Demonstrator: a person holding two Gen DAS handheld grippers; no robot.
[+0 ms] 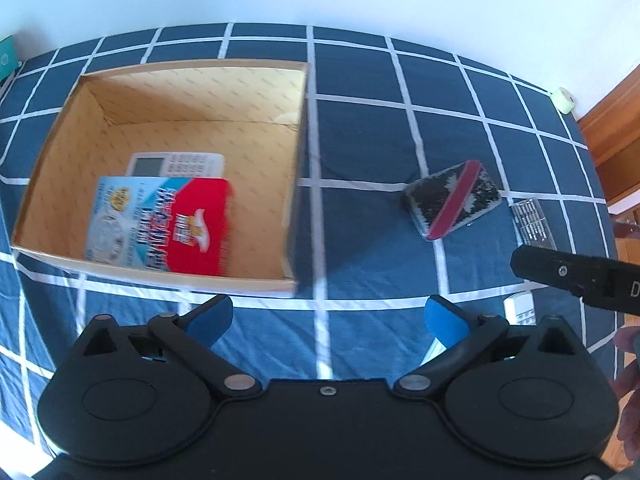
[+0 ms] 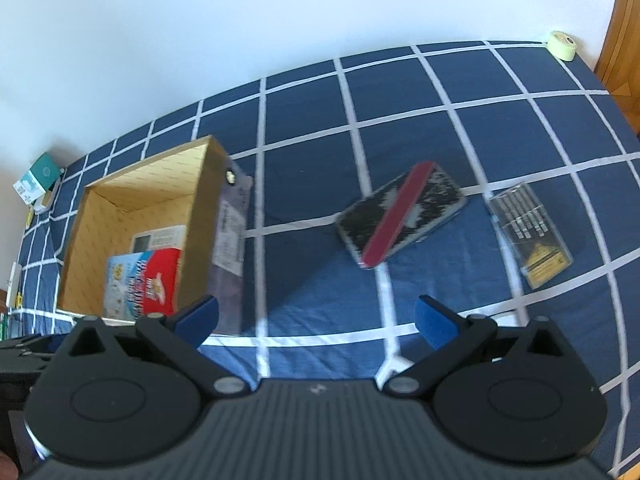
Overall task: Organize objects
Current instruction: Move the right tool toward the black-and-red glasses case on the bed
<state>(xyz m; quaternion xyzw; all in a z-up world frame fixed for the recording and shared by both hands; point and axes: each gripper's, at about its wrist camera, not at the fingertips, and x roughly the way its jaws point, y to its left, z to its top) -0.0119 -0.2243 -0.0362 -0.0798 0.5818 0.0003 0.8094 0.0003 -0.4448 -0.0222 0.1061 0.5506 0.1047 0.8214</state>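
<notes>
1. Sitting at the far left on the navy bedspread with white grid lines (image 1: 360, 140) is an open tan cardboard box (image 1: 192, 120); inside it lie a white calculator-like device with a grey screen (image 1: 176, 165) and, partly over it, a glossy blue-and-red printed packet (image 1: 160, 228).
2. Hovering just near the box's front right corner, the left tool (image 1: 326, 318) has its blue-padded jaws spread as wide as they go, with only bedspread between them — it holds and touches nothing.
3. Out on the open cover, the flat black-and-white speckled case with a red band (image 2: 402, 216) lies well apart from the box, to its right. Its long axis runs diagonally, far-right to near-left, with the band crossing it.
4. The right tool (image 2: 316, 322) sits nearly in line with that case, which lies ahead and a little right of its gap; this hand looks the nearer of the two. Its jaws stand wide apart and empty, touching nothing.
5. Further right lies a clear plastic case of small screwdriver bits with a yellow label (image 2: 530, 234), just beside the speckled case — and a pale roll of tape (image 2: 562, 45) rests at the far right corner.
6. A grasp would likely go across the speckled case's short width, so a wrist roll may be needed.
</notes>
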